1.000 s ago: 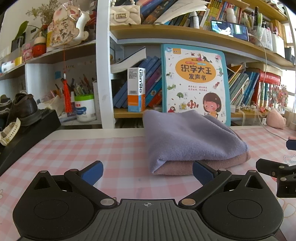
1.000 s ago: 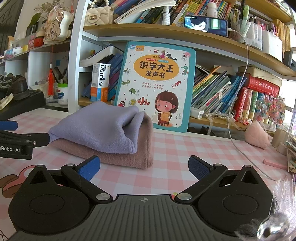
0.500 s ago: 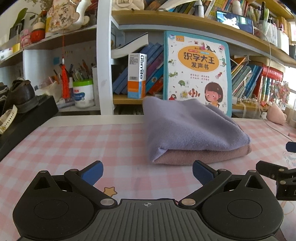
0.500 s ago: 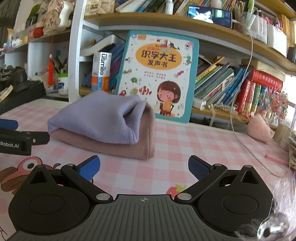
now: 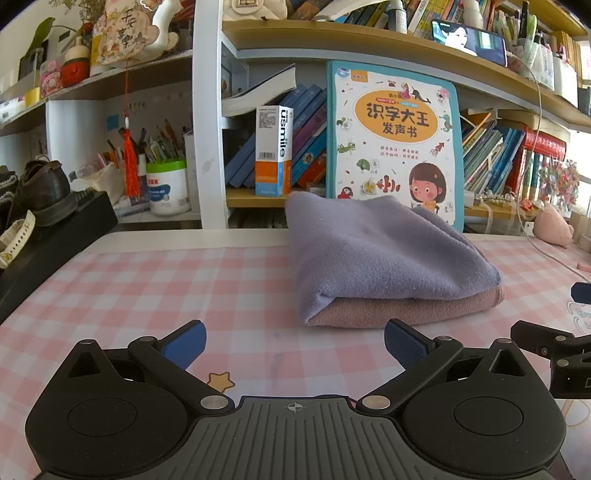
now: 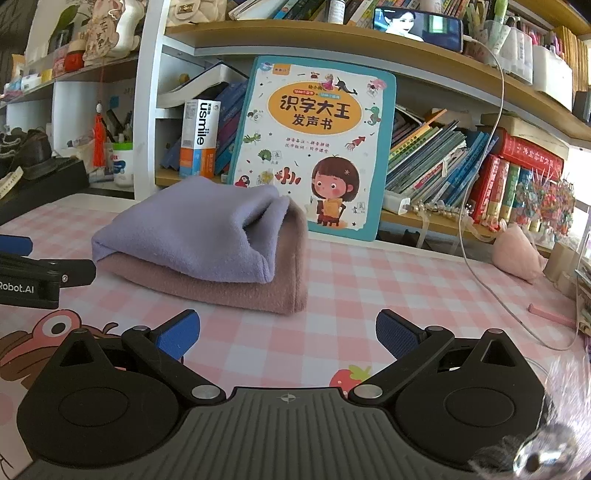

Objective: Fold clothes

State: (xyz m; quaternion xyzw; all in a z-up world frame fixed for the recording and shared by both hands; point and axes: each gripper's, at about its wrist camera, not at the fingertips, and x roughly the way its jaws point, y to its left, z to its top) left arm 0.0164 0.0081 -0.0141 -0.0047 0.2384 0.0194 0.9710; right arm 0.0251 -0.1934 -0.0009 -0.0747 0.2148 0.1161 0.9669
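A pink-checked worktop (image 5: 155, 280) fills mid-frame, crowded bookshelves (image 6: 369, 33) above; left claw (image 5: 294, 345) and right claw (image 6: 287, 334) gape, empty.

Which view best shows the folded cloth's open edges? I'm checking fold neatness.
The right wrist view: the folded lilac and dusty-pink fleece cloth shows its open layered end. The left wrist view shows it from the closed fold side.
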